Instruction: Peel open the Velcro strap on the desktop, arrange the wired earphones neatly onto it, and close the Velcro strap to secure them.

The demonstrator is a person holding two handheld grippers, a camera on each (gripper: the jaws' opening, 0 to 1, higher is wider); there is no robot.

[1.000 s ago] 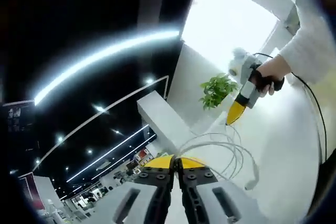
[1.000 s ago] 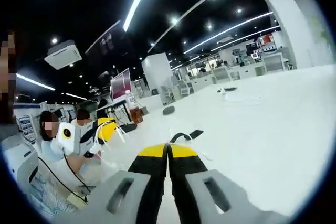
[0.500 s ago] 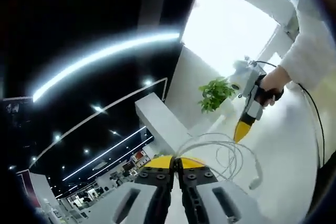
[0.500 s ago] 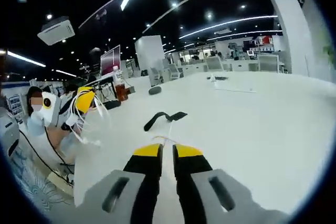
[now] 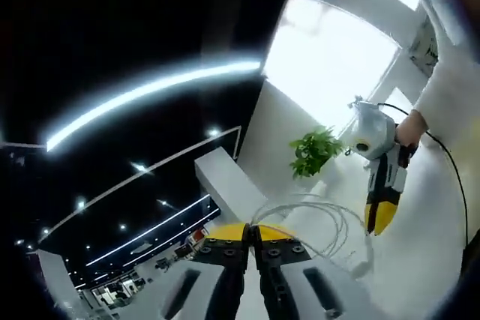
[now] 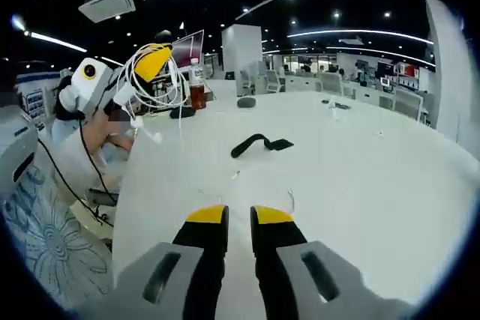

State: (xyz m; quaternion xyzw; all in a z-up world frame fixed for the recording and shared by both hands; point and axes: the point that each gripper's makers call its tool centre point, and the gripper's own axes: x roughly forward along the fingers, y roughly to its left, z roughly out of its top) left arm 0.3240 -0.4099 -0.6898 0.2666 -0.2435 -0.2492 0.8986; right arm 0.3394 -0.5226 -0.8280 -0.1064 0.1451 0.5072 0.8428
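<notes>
Left gripper (image 5: 250,231), in the left gripper view: pressed together on the earphones (image 5: 324,213), white cable fanning out from the tips in loose loops, one end dangling low on the right. Held up in the air, well off the surface. Just beside the loops, the right gripper (image 5: 379,221), yellow tips pointing down, gripped by a hand (image 5: 412,130). Green plant (image 5: 315,151) behind.

Right gripper (image 6: 238,219), in the right gripper view: slightly spread, nothing between the tips, low over the white surface (image 6: 360,185). Ahead on that surface, apart from both grippers, the black strap (image 6: 259,142), stretched out long with one end curled up; probably already peeled open, though not certain from here. Up at the left, the left gripper (image 6: 154,61) with the coil of earphones (image 6: 161,86) hanging from it, well apart from the strap. Bottle (image 6: 197,92) farther back.

Step in hand, as a judgement: arranging the earphones. Next move calls for bringing the coil down across the middle of the strap, loops gathered tidy with help from the free gripper, then folding the strap's end over and pressing it shut.
</notes>
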